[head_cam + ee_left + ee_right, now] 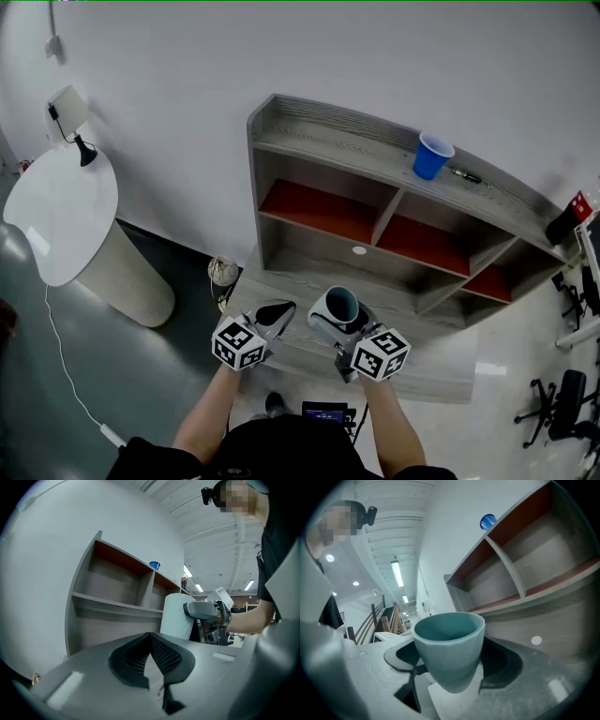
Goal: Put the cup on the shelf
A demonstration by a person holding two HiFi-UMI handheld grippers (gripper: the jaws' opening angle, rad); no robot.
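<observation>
cup (341, 302) lower half hidden by the jaws, small dark thing (466, 175) on shelf (328, 141) top too small to tell

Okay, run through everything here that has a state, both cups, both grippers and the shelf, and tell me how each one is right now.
teal cup: upright, empty, held.
right gripper: shut on the teal cup.
left gripper: shut, empty.
shelf: standing against the wall.
blue cup: upright on the shelf's top board.
</observation>
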